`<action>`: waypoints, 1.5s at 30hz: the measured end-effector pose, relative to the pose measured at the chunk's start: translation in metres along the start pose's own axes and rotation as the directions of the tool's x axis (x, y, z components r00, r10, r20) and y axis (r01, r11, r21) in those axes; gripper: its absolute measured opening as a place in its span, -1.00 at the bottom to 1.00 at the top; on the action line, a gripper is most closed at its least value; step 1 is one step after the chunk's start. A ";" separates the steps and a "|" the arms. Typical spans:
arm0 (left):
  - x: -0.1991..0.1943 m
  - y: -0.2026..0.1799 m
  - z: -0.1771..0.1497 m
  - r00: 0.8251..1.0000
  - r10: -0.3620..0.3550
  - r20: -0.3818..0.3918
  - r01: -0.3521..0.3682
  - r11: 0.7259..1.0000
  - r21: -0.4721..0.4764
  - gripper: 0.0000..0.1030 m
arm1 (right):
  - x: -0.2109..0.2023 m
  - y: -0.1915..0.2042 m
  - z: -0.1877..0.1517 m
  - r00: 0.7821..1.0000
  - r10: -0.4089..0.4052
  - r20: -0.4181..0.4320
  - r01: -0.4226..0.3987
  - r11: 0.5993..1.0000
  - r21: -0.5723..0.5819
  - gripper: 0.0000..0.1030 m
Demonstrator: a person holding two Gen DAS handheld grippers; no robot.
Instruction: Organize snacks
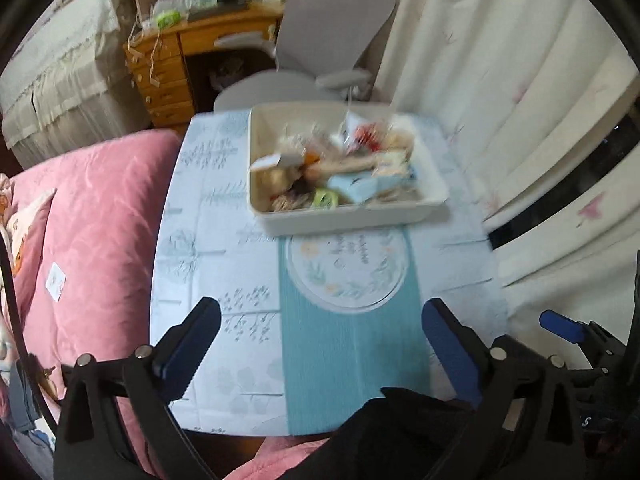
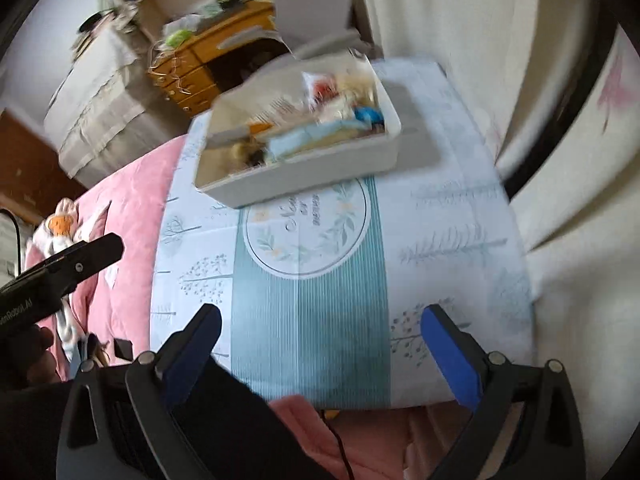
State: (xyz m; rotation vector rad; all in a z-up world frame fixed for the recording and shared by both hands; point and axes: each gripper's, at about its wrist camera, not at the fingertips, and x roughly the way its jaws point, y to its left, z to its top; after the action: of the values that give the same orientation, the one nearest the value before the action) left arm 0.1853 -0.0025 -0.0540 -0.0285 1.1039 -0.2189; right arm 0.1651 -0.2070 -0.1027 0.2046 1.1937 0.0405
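A cream rectangular bin (image 1: pixel 352 218) full of mixed snack packets (image 1: pixel 340 172) stands at the far side of a small table with a pale blue printed cloth (image 1: pixel 224 248). It also shows in the right wrist view (image 2: pixel 320 172), blurred. My left gripper (image 1: pixel 320 344) is open and empty, held above the table's near edge, well short of the bin. My right gripper (image 2: pixel 320 348) is open and empty above the near edge too. The left gripper's body (image 2: pixel 60 268) shows at the left of the right wrist view.
A pink quilt (image 1: pixel 92 240) lies left of the table. A grey office chair (image 1: pixel 320 40) and a wooden desk (image 1: pixel 168 64) stand behind it. Cream curtains (image 1: pixel 500 80) hang on the right. A round printed emblem (image 1: pixel 348 268) marks the cloth's teal stripe.
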 end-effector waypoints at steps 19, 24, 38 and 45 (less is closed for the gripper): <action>-0.024 -0.028 -0.033 0.982 0.161 0.101 -0.159 0.987 -0.027 0.99 | -0.035 0.010 -0.019 0.993 -0.044 0.108 0.049 0.998 -0.044 1.00; -0.024 -0.028 -0.036 0.981 0.167 0.095 -0.164 0.986 -0.032 0.99 | -0.034 0.013 -0.019 0.994 -0.033 0.105 0.040 0.998 -0.056 1.00; -0.025 -0.023 -0.044 0.982 0.171 0.083 -0.168 0.985 -0.044 0.99 | -0.032 0.015 -0.024 0.995 -0.032 0.094 0.038 0.997 -0.060 1.00; -0.024 -0.021 -0.046 0.982 0.176 0.073 -0.172 0.984 -0.053 0.99 | -0.029 0.016 -0.027 0.996 -0.030 0.080 0.035 0.997 -0.063 1.00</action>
State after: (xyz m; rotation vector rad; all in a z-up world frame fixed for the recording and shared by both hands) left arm 0.1309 -0.0149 -0.0512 0.0180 1.0275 -0.0349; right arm 0.1303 -0.1918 -0.0831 0.1292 1.1149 0.0413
